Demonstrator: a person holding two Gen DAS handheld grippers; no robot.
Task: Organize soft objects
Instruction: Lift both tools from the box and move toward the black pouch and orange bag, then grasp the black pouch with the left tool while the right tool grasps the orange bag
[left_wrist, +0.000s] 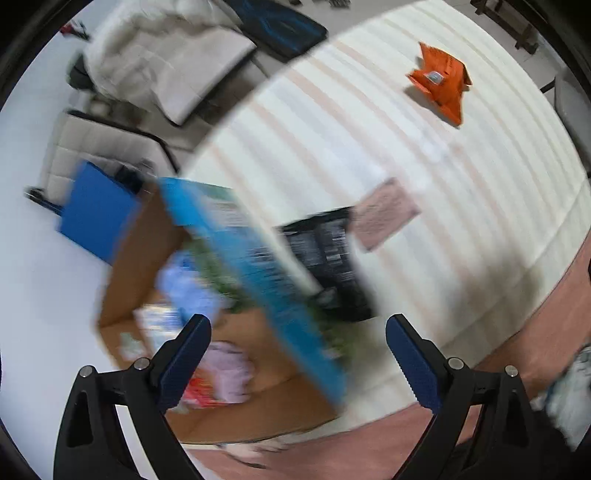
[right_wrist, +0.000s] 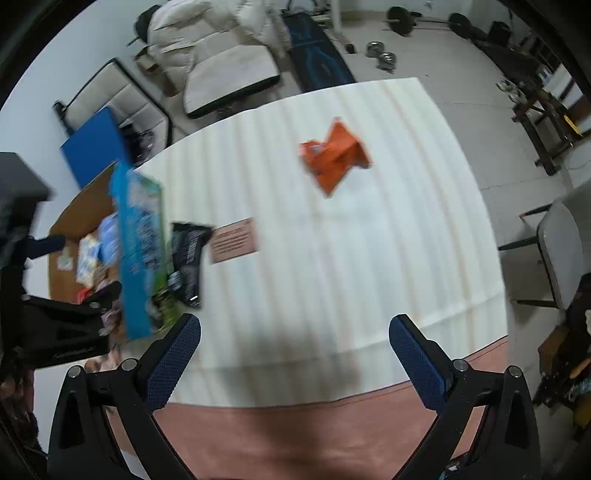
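Both grippers empty above the surface, box already part-filled.

Left gripper (left_wrist: 297, 354) and right gripper (right_wrist: 295, 350) fingers are spread wide, holding nothing; crumpled orange soft packet (right_wrist: 334, 160) lies upper centre, likely next for the open brown cardboard box (left_wrist: 147, 258) at left.

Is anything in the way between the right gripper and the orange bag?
Nothing visible. Only bare white cloth lies between the open right gripper and the orange bag. The pink card and black bag sit off to the left.

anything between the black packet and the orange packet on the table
Yes: a pinkish flat card lies just beside the black packet; past it, bare striped table cover runs up to the orange packet. The right wrist view shows this best.
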